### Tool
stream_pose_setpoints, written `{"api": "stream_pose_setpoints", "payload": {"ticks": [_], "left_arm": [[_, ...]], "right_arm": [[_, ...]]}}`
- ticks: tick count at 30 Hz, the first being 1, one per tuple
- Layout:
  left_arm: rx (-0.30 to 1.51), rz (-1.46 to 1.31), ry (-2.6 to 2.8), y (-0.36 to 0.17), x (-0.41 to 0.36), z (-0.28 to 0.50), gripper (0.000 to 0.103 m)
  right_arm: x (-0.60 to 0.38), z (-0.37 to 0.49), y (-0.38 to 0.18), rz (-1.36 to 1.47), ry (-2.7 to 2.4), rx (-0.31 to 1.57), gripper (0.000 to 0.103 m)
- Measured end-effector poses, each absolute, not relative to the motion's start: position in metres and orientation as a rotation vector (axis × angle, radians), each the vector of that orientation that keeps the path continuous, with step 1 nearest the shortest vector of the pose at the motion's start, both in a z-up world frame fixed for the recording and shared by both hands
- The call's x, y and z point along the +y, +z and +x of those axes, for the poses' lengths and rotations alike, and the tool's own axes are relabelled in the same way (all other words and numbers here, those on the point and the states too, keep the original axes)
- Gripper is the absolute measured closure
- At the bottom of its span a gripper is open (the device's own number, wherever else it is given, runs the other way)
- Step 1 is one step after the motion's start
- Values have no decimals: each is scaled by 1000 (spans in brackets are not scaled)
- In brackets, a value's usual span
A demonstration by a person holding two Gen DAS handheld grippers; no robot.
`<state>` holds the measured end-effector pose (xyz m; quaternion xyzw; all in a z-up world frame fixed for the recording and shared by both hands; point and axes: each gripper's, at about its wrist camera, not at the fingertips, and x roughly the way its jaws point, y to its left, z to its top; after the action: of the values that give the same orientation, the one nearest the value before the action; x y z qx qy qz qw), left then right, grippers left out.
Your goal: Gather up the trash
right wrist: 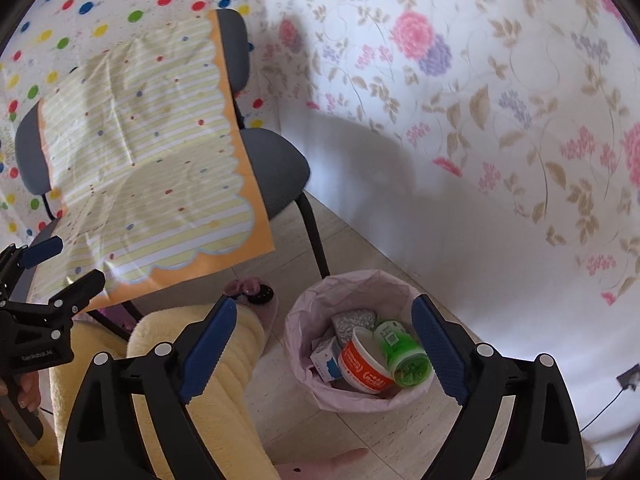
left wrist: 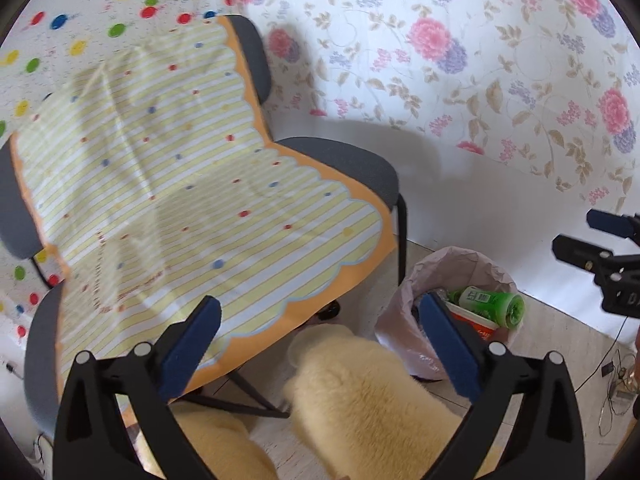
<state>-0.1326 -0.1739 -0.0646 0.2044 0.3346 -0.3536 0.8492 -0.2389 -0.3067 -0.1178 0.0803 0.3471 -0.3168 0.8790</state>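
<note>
Four pieces of rubbish lie in the trash bin, a small round basket lined with a thin, crinkled pale-pink plastic bag whose rim folds outward. In the right wrist view the bin sits at about 6 o'clock, between the two blue ribbed fingers of the right gripper, which are spread wide with nothing between them. Inside the bin, a red-and-white paper cup lies tilted at the centre, its open mouth facing up; a glossy green plastic bottle lies on its side touching the cup at 3 o'clock; a blue-and-white carton rests at 9 o'clock; a crumpled silvery foil wrapper sits at 12 o'clock.

In the left wrist view the same bin appears at about 4 o'clock, partly behind the right-hand finger of the left gripper, whose jaws are likewise wide apart and hold nothing. The green bottle lies across the cup's rim.

At 10 o'clock in both views stands a grey fabric-padded chair on black metal legs, draped with a smooth yellow-and-white striped sheet dotted in colours and edged in scalloped orange. Fluffy pale-yellow trousers fill the lower centre. The floral wallpaper rises behind the tiled floor.
</note>
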Motion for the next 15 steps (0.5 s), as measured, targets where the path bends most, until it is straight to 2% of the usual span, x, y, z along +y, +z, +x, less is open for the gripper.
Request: {"api": "stream_pose_setpoints", "payload": {"ticks": [15], "left_arm": [[715,369,-588,-52,-121,-108,6]], "right_arm": [[-268,-222,-96,64,-615,732,14]]}}
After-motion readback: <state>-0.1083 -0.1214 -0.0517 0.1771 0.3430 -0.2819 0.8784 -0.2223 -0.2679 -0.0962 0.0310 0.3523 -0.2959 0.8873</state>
